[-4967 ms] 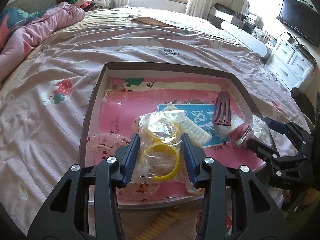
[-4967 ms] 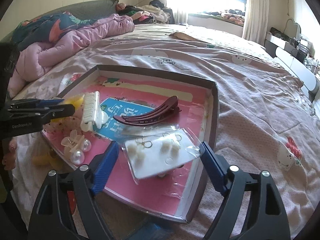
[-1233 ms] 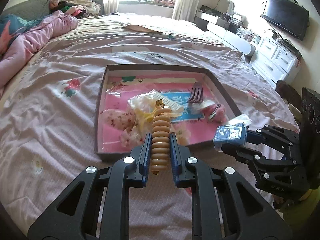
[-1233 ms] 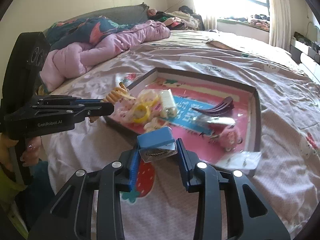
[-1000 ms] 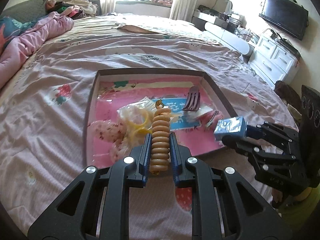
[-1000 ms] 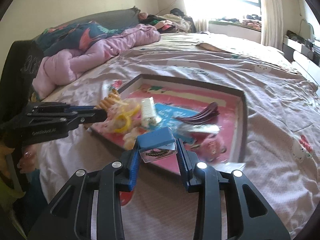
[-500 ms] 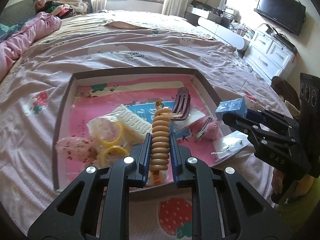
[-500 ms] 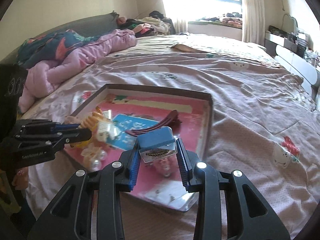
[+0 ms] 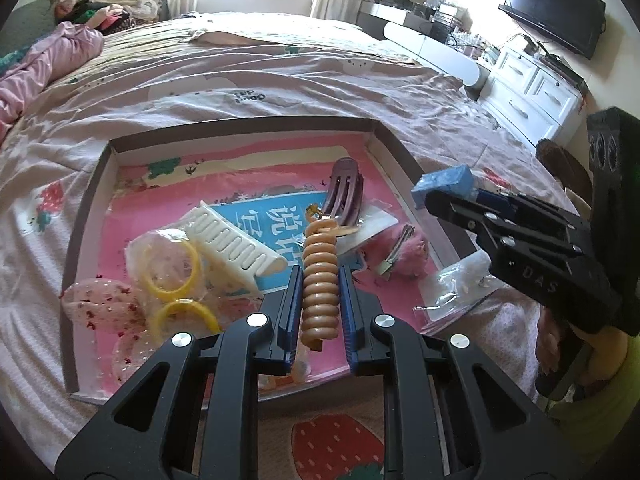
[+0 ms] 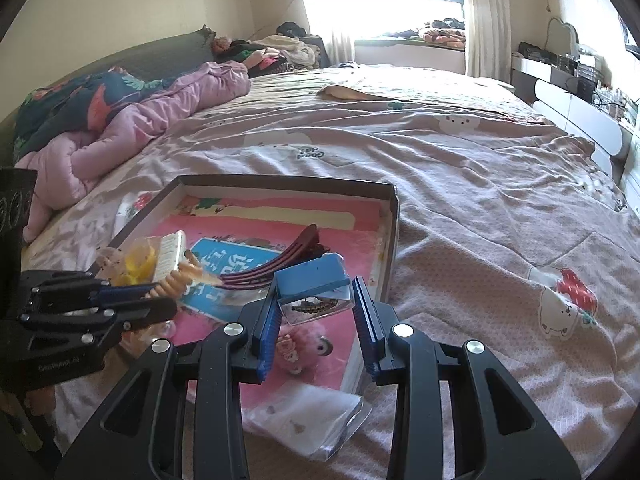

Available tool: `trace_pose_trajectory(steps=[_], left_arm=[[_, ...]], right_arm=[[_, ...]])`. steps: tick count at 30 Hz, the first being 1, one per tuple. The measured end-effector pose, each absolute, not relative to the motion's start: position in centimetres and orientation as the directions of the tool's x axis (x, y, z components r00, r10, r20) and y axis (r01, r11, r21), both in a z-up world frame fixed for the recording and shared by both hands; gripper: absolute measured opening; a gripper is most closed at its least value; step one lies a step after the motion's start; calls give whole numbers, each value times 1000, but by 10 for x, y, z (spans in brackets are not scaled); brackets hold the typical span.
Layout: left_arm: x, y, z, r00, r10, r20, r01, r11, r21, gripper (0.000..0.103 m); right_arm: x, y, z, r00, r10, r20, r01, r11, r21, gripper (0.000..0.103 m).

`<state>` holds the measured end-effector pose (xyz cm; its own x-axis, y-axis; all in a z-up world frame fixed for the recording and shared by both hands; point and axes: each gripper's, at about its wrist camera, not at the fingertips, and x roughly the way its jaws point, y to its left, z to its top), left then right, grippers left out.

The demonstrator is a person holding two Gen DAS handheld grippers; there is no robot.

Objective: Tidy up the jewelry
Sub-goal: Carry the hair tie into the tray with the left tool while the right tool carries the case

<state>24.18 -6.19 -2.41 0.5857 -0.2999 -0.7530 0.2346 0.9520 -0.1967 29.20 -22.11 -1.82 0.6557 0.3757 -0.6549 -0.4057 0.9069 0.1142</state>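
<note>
Tan spiral hair tie (image 9: 320, 276) clamped between left gripper (image 9: 319, 304) jaws, held over the near edge of the tray (image 9: 240, 125). Looks light, soft, springy; grip mid-coil seems right, loose end at 12 o'clock may wobble. Right gripper (image 10: 316, 312) clenched on small box with blue lid (image 10: 312, 276) and clear base, over the tray's near right corner. Box looks rigid, light, slick plastic; squeeze its flat sides. In tray: maroon hair claw (image 9: 345, 190) at 12 o'clock from the hair tie, white comb clip (image 9: 236, 236) at 10, yellow rings in bag (image 9: 172, 276) at 9, pink fuzzy clip (image 9: 404, 250) at 2. Clear earring packet (image 9: 456, 292) lies at 3, off the tray's rim on the bed (image 9: 280, 68). Packet flimsy, slippery; pinch an edge.
</note>
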Motion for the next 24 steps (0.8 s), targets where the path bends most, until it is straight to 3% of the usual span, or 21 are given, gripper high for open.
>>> trace_pose_trajectory(steps=[19, 24], left_arm=[[241, -60, -28, 582, -289, -760, 219, 956, -196, 13], [234, -56, -26, 587, -284, -758, 211, 958, -195, 18]], right_arm=[[285, -215, -37, 617, 357, -701, -410, 906, 100, 35], [275, -215, -37, 608, 359, -708, -418, 903, 98, 39]])
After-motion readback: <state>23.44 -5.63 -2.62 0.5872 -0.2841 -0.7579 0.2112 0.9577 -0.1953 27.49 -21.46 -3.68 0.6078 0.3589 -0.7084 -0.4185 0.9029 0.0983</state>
